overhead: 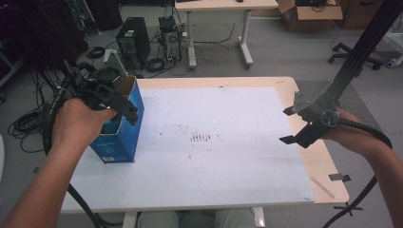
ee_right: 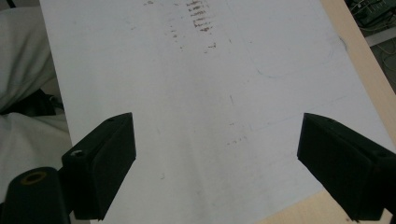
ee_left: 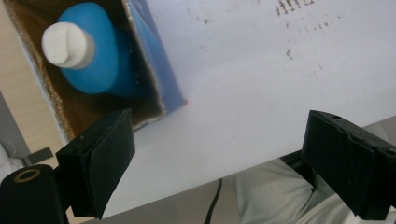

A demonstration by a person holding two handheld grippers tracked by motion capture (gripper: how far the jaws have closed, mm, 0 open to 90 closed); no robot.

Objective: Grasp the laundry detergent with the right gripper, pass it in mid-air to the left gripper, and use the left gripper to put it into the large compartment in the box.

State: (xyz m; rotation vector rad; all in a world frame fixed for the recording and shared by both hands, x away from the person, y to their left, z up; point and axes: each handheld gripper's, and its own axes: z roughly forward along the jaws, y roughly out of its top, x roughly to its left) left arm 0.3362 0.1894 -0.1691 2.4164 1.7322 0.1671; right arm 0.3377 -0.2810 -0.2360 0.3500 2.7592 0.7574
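A: What stands at the left edge of the counter (overhead: 304, 161)?

B: A blue cardboard box (overhead: 119, 137), rectangular and upright, its top open; the raw brown card shows on the inner walls and along the rough-cut rim. It rests on the white sheet (overhead: 218, 142) that covers most of the pale wood counter.

A: And inside the box?

B: A blue plastic bottle (ee_left: 95, 53) with smooth, rounded shoulders and a white cylindrical cap (ee_left: 67, 44), seen from above in the left gripper view. It leans toward one inner wall; whether it touches that wall cannot be told.

A: State of the left gripper (overhead: 126, 108)?

B: Open. Its two black, blocky jaws stand wide apart with nothing between them. In the high view it hovers over the box's open top; in its own view one jaw overlaps the near corner of the box rim.

A: The right gripper (overhead: 291, 126)?

B: Also open, jaws wide and empty, held above the right edge of the white sheet, well apart from the box. The jaw pads are matte black with flat, faceted faces.

A: Surface of the sheet?

B: Smooth and matte, marked near the middle with a cluster of short dark strokes (overhead: 200, 137) and scattered specks. Faint pencil-like outlines show in the right gripper view.
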